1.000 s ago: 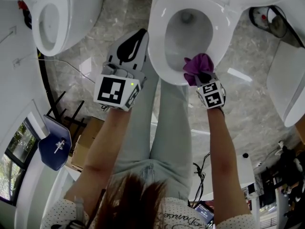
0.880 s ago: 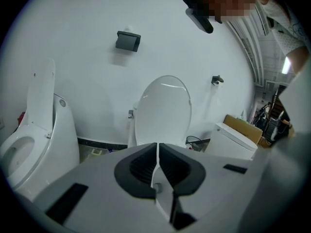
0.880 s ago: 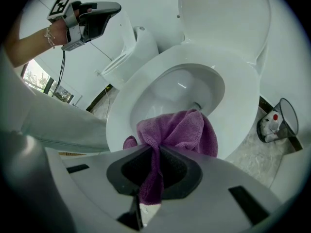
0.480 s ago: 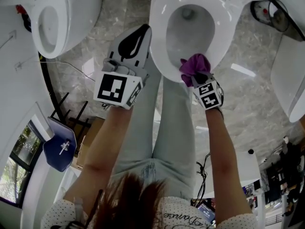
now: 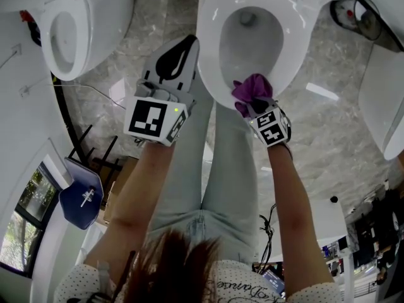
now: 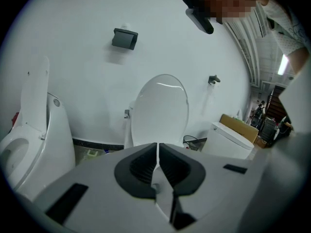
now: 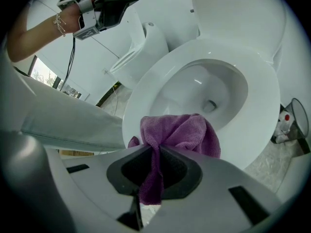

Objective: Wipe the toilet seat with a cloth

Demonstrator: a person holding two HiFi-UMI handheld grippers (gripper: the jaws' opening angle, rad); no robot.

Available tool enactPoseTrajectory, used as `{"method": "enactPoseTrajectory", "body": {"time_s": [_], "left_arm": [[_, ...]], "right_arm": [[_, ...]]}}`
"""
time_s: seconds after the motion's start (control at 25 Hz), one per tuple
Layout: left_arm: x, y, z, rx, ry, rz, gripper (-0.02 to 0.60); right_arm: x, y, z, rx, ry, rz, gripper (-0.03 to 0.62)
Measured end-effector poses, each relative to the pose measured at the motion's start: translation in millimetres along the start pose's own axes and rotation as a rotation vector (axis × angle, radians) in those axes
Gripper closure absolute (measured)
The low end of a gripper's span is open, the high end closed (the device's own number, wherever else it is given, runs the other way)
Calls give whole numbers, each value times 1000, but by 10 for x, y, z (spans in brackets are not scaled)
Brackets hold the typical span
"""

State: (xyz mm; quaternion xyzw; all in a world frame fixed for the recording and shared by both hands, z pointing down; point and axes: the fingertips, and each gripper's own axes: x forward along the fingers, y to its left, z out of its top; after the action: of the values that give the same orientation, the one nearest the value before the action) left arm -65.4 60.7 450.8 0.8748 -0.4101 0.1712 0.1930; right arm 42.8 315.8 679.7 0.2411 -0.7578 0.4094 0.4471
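A white toilet with its lid up stands ahead; its seat rings the bowl. A purple cloth lies bunched on the seat's near rim, with my right gripper shut on it. In the right gripper view the cloth rests on the seat and a strip of it hangs between the jaws of the right gripper. My left gripper is held off to the left of the bowl, above the floor, shut and empty. In its own view the left gripper points at the raised lid.
A second toilet stands at the left, a third white fixture at the right. A small bin sits by the right wall. The person's legs stand in front of the bowl. Marble floor surrounds it.
My right gripper has slid the purple cloth leftward along the seat's near rim. The left gripper has hardly moved.
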Motion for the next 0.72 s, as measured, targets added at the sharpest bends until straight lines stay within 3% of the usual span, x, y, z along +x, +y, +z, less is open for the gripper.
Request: {"method": "enactPoseTrajectory", "body": {"time_s": [0.72], "left_arm": [[-56, 198, -28, -15, 1, 21, 563]], "right_arm": [[207, 338, 141, -113, 29, 72, 540]]}}
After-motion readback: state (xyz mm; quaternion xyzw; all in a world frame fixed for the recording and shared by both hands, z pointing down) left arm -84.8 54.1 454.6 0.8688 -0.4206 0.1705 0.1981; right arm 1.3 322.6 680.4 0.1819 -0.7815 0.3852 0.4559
